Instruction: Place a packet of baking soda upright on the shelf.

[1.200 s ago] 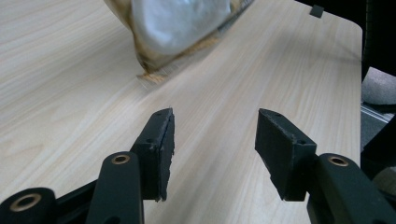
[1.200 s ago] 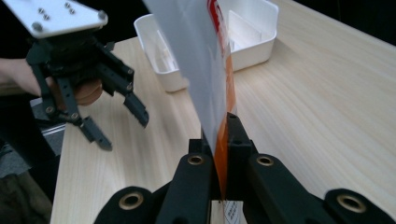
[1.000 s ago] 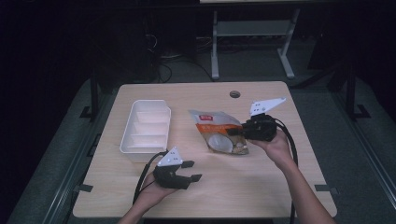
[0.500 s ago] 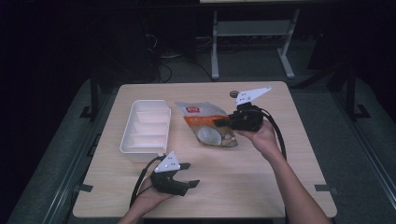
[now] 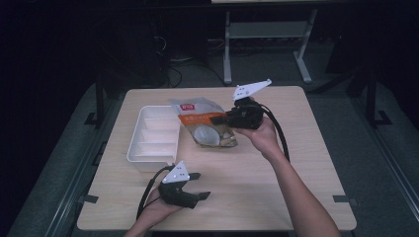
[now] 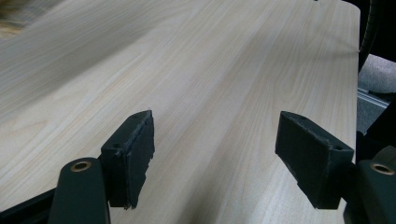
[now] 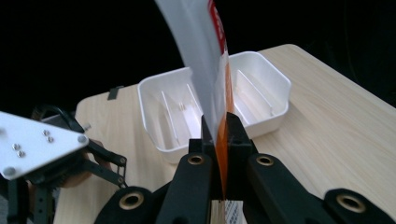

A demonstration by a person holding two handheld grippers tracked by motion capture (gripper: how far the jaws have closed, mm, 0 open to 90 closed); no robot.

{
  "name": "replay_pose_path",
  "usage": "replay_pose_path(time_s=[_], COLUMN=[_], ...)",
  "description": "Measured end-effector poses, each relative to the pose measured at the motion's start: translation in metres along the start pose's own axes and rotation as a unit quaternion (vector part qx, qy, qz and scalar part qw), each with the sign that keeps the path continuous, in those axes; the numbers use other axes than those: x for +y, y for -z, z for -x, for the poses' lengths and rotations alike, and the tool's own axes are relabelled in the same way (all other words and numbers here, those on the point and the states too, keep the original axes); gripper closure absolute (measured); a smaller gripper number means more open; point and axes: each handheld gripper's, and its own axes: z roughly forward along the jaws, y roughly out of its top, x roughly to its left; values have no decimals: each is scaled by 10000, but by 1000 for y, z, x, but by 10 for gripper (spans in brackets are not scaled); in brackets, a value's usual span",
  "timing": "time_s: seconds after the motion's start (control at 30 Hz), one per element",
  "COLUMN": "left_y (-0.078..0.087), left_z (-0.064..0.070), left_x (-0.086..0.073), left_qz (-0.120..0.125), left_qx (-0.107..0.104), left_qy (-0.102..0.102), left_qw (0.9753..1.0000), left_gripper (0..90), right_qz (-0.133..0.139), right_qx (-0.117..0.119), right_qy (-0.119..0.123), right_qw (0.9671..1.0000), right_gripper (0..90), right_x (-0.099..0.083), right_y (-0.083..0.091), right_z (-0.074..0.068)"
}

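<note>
An orange and white snack bag (image 5: 205, 124) hangs above the table, beside the right end of a white divided tray (image 5: 150, 138). My right gripper (image 5: 222, 119) is shut on the bag's right edge and holds it up. In the right gripper view the bag (image 7: 212, 70) rises edge-on from between the closed jaws, with the tray (image 7: 261, 116) behind it. My left gripper (image 5: 197, 186) rests low near the table's front edge, open, with nothing between its jaws. In the left gripper view, bare wood (image 6: 224, 79) lies between the spread fingers (image 6: 133, 149).
The light wooden table (image 5: 296, 163) has bare room on its right half and along the front. A small dark round spot marks the far edge. Table legs and cables stand on the dark floor beyond.
The right gripper has lifted the bag and carried it left, toward the tray. The left gripper has stayed near the front edge, open.
</note>
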Motion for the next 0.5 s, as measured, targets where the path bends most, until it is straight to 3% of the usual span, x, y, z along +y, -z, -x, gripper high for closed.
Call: replay_pose_path(time_s=[0.5], left_y=[4], left_z=[-4], left_x=[-2], left_qz=[21], left_qx=[14], left_qy=[-12], left_qw=[10000], left_gripper=[255], right_qz=[31], right_qx=[66], right_qy=[24], right_qw=[10000], right_gripper=[894], right_x=[25], right_y=[-25], right_z=[1])
